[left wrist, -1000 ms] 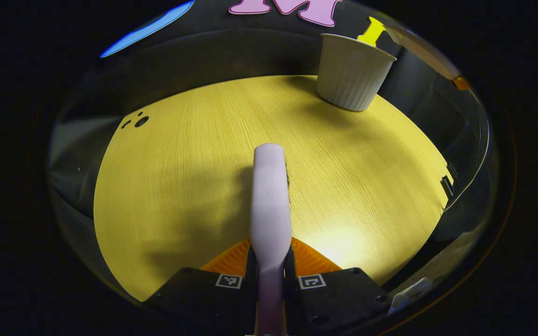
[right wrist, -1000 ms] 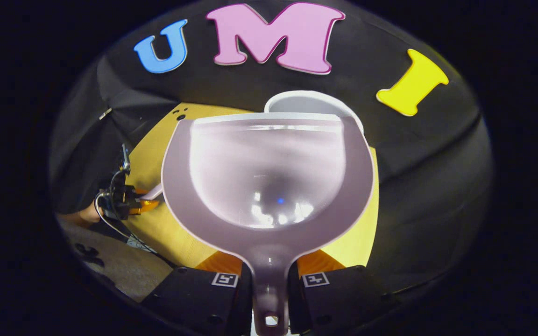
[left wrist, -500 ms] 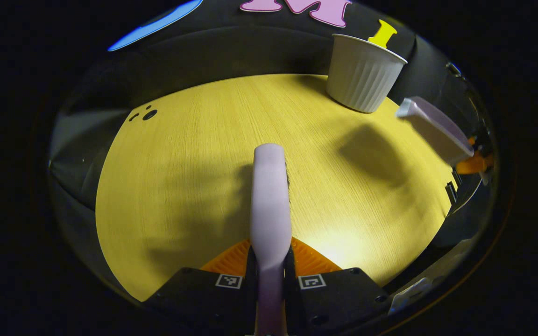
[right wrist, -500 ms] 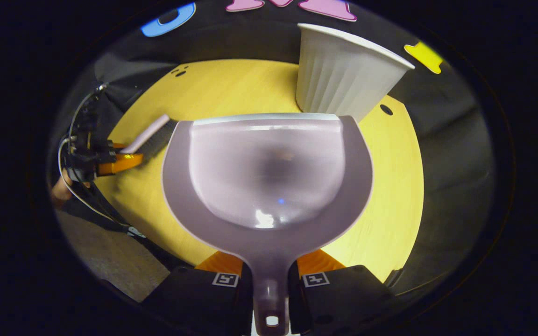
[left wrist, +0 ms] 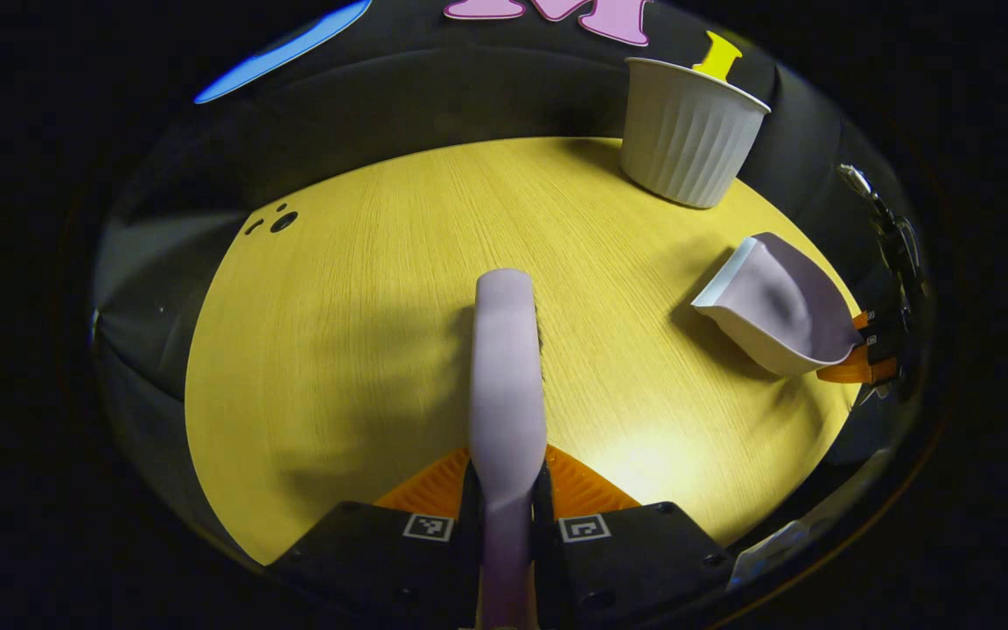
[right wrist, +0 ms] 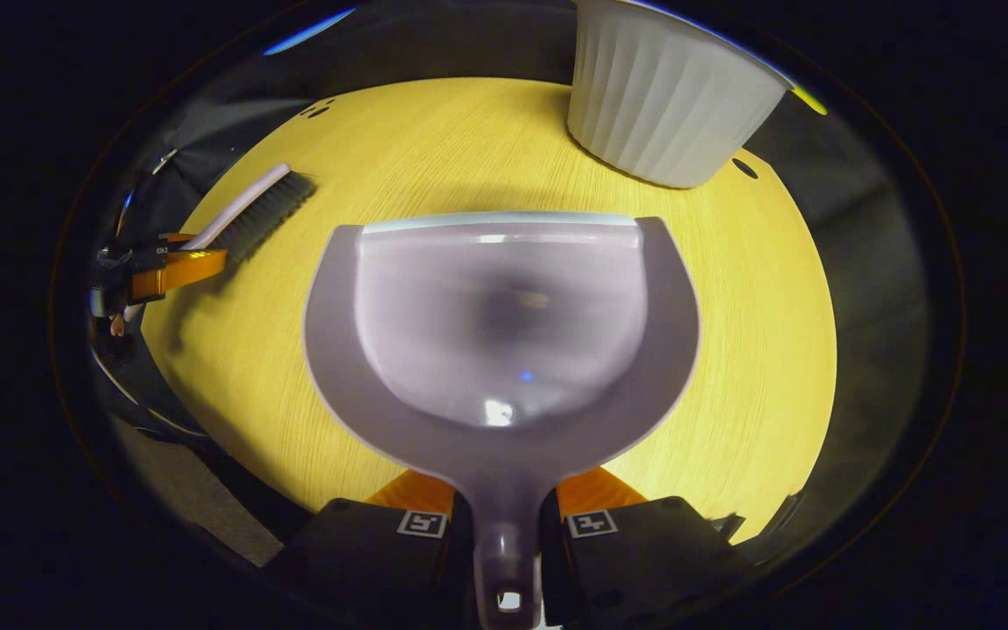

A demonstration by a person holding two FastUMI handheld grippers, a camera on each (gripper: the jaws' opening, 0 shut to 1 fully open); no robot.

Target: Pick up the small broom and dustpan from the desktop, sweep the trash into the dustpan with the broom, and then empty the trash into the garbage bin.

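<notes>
Two tools are held over the yellow wood-grain table (left wrist: 364, 289), one in each pair of tongs. In the left gripper view the left tongs (left wrist: 506, 499) are pressed onto the pale lilac handle of the broom (left wrist: 506, 367), which runs straight ahead from between the fingers above the tabletop; a narrow strip of dark bristles is seen along its right edge. In the right gripper view the same broom is seen at the far left, its dark bristles (right wrist: 269, 208) low over the table near that edge, and part of a hand is glimpsed behind the tongs holding it.

In the right gripper view the right tongs (right wrist: 506, 516) are pinched on the stem of the lilac dustpan (right wrist: 500, 324), whose open mouth faces away from the camera. No trash can be made out in its scoop. In the left gripper view the dustpan is seen at the right side of the table, tilted, with its front lip down near the surface; whether it touches cannot be told.

A white ribbed garbage bin (right wrist: 661, 101) stands upright at the far side of the table, beyond the dustpan and apart from it. Some small dark holes (left wrist: 276, 221) are seen in the tabletop at the far left corner.
</notes>
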